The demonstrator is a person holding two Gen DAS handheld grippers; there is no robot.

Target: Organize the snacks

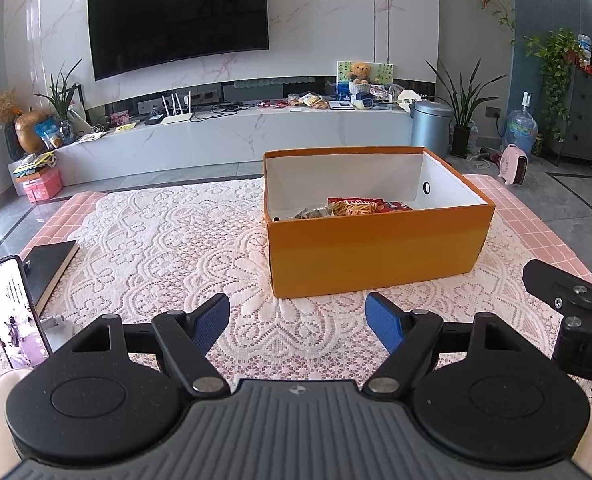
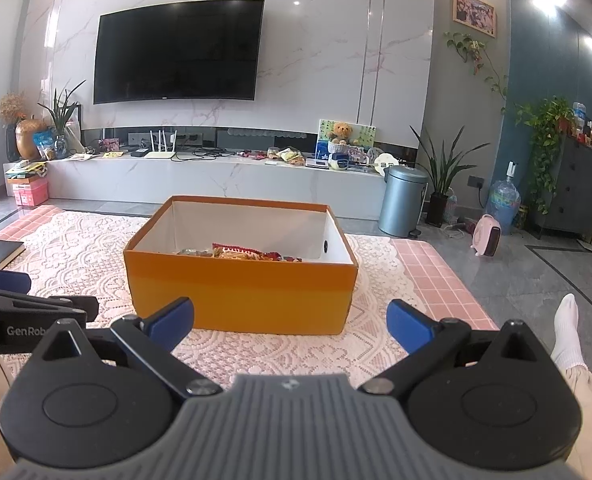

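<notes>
Showing orange outside, white lining: box [image 1: 376,256]. Red-and-yellow snack packets [image 1: 356,206] inside. White floral lace cloth [image 1: 167,240] overlying pink grid tablecloth [image 1: 536,216]. Blue pads on black gripper fingers [image 1: 209,322].

Inside the orange box [image 1: 376,256], its near wall hides most of the snack packets [image 1: 352,206]; their print is illegible

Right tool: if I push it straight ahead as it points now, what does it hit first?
Most likely the near orange wall of the box. The right tool is open and empty, with only lace tablecloth before it; depth is uncertain.
</notes>
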